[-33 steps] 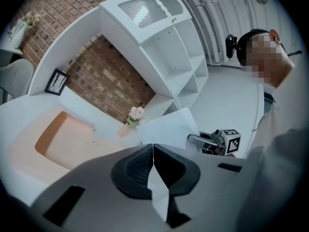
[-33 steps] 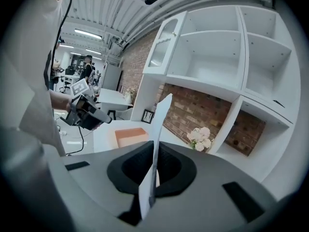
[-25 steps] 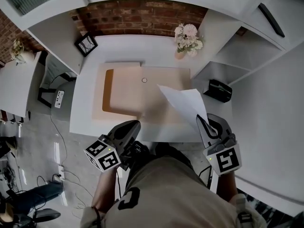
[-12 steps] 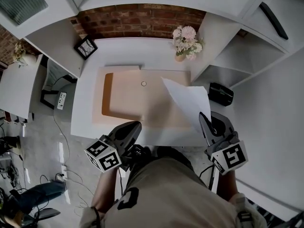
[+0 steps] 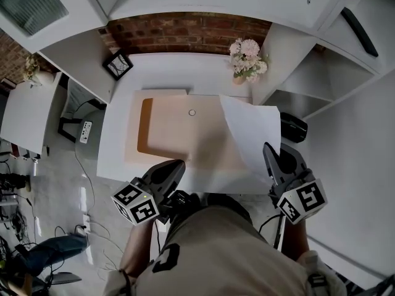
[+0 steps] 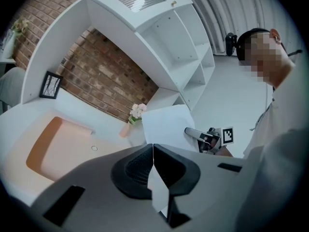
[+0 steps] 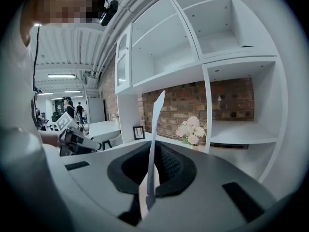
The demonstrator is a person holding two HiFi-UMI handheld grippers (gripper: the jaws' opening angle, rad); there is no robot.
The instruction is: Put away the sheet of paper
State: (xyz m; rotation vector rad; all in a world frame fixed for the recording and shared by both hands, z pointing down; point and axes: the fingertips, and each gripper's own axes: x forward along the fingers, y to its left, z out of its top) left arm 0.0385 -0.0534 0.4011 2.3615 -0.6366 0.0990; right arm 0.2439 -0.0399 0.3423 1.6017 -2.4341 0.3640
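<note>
The white sheet of paper [image 5: 252, 132] hangs in the air over the right end of the white desk [image 5: 117, 140], with its lower corner pinched in my right gripper [image 5: 272, 152], which is shut on it. In the right gripper view the sheet [image 7: 155, 120] stands edge-on, rising from between the jaws of that gripper [image 7: 152, 148]. My left gripper [image 5: 177, 165] sits at the desk's front edge, shut with nothing in it. From the left gripper view the jaws of that gripper [image 6: 153, 150] meet, and the sheet [image 6: 166, 123] and the right gripper [image 6: 206, 138] show beyond.
A tan mat [image 5: 179, 131] covers the middle of the desk. A vase of flowers [image 5: 247, 57] and a small black picture frame [image 5: 118, 65] stand at the back by the brick wall. White shelves [image 5: 308, 79] rise on the right, with a black object [image 5: 295, 127] on a low shelf.
My right gripper has carried the sheet a little to the right and up off the mat, and the sheet now stands more upright. The left gripper has barely moved.
</note>
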